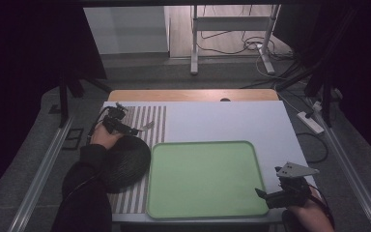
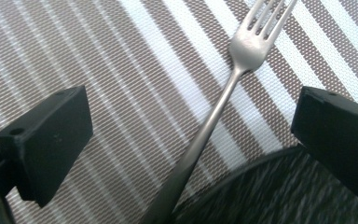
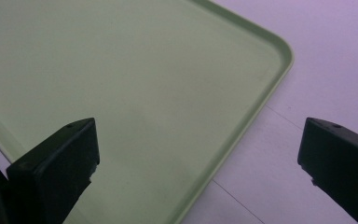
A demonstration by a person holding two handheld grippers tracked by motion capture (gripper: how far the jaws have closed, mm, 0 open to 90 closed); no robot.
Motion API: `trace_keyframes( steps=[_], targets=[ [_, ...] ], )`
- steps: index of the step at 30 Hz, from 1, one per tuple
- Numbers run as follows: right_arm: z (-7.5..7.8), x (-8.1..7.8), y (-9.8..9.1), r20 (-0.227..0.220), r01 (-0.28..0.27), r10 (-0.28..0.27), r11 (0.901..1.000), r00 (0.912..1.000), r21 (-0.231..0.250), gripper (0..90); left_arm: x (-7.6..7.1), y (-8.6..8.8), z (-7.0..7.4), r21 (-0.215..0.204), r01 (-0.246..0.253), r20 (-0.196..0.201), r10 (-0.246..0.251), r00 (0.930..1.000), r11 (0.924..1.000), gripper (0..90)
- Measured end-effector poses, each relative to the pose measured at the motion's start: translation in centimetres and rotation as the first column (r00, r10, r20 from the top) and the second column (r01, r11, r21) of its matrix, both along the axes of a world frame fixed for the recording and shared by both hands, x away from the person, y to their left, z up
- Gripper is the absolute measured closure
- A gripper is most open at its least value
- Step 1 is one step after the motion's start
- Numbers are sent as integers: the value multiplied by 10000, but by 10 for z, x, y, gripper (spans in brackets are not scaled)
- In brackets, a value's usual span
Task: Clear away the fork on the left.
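Note:
A silver fork [image 2: 214, 112] lies on a brown-and-white striped placemat [image 2: 98, 60], tines pointing away from me. My left gripper [image 2: 193, 112] is open, and the fork's handle runs through the gap between its jaws without touching either. In the high view the left gripper [image 1: 129, 128] sits at the table's far left with the fork [image 1: 147, 126] just beyond its tips. A dark round ribbed dish [image 1: 125, 162] rests on the mat under the left forearm. My right gripper [image 1: 263, 195] is open and holds nothing, over the near right corner of a light green tray [image 3: 121, 70].
The green tray [image 1: 203, 179] takes up the near middle of the white tabletop [image 1: 222, 121]. The dish's dark rim [image 2: 270, 196] lies close under the left gripper's right jaw. A power strip [image 1: 310, 122] and cables lie on the floor to the right.

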State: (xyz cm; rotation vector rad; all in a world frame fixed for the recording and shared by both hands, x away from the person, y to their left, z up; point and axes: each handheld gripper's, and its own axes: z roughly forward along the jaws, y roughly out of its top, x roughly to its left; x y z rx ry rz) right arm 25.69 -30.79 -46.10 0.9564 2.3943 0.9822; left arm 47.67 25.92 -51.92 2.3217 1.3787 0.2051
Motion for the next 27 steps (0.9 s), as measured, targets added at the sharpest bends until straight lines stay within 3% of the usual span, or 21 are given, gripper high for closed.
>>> trace_keyframes(
  steps=[4,7,15,19,27],
  targets=[
    [0,0,0,2,-39,39,10000,10000,-13,0,5,-13,-4,349,138,-70,-136,9999,9993,0],
    [0,0,0,-2,-51,51,10000,10000,-30,0,8,-22,-9,831,342,-214,-325,9992,9960,0],
    [0,0,0,0,-75,75,10000,10000,-7,0,7,-11,-11,554,401,-154,-393,9991,9977,24],
    [0,0,0,-10,-80,80,10000,10000,4,0,2,-2,-6,445,567,12,-568,9984,9974,223],
    [0,0,0,-27,-129,129,9999,9999,-57,0,-7,18,-3,16,1211,216,-1211,9924,9926,788]
  ],
)
